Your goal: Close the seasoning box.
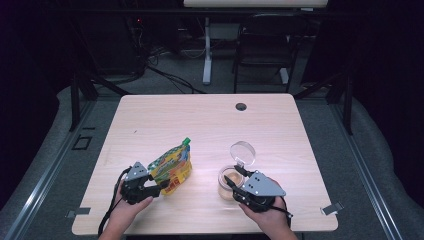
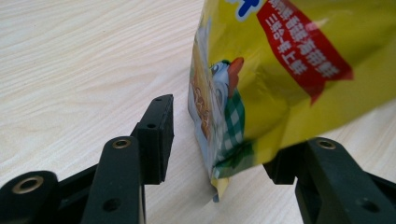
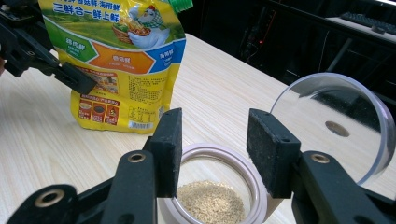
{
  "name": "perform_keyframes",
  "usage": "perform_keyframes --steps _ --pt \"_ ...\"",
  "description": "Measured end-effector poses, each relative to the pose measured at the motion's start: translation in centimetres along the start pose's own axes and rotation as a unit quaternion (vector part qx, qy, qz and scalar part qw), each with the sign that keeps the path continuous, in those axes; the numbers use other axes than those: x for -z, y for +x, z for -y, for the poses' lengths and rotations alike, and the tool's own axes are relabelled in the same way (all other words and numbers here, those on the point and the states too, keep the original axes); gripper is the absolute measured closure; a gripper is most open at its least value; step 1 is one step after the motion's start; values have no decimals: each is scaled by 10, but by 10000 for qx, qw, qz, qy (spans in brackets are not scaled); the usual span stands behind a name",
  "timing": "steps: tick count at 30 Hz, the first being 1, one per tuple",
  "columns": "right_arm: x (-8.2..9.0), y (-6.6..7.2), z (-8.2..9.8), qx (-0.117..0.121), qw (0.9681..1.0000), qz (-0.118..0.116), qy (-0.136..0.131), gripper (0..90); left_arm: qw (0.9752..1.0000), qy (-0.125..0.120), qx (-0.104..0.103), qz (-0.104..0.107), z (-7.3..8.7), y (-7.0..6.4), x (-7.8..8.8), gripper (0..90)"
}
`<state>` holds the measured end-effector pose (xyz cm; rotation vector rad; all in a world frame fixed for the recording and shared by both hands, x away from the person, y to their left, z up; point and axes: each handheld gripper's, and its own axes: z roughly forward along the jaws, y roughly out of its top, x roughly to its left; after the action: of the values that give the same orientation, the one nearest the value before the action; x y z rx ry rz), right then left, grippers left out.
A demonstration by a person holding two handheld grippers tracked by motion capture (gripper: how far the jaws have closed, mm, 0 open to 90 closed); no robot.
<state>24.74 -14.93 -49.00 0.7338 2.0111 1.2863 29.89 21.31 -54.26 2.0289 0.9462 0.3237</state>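
A yellow stand-up pouch [image 1: 172, 165] with a green cap stands upright on the table's near left. My left gripper [image 1: 157, 191] is open at its base. In the left gripper view the pouch's lower edge [image 2: 243, 84] sits between the pads of that gripper [image 2: 219, 140], and the left pad is clear of it. To the right, a clear jar [image 1: 225, 182] holds tan granules [image 3: 210, 203]. Its round hinged lid [image 1: 243, 151] is tipped back. My right gripper [image 1: 234, 176] hovers open over the jar's near rim [image 3: 219, 151], its pads apart above the opening.
The pale wooden table [image 1: 210, 120] has a cable hole [image 1: 241, 106] at its far edge. Beyond the table are a dark chair and a white desk leg. In the right gripper view the pouch [image 3: 126, 60] stands just behind the jar, with a left gripper jaw against its side.
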Motion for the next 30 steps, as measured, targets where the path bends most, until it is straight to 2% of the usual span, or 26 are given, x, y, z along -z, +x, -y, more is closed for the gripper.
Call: perform_keyframes --steps 6,9,19,27,28,30 --pt "7 -7 -4 -93 9999 39 -93 550 10000 -48 50 15 3 -3 5 497" --pt "13 -16 -8 -182 9997 125 -132 538 10000 -51 62 9 4 -3 8 495" --pt "24 -45 -3 -759 9967 280 63 489 10000 -20 51 -8 7 -6 12 490" --pt "23 -56 2 -992 9945 284 186 471 10000 -6 50 -41 8 -5 14 490" --pt "22 -56 3 -1027 9942 263 174 469 9999 -29 48 -94 8 -6 14 490" --pt "21 -59 6 -1082 9935 272 214 467 10000 -7 33 -47 8 -7 15 490"
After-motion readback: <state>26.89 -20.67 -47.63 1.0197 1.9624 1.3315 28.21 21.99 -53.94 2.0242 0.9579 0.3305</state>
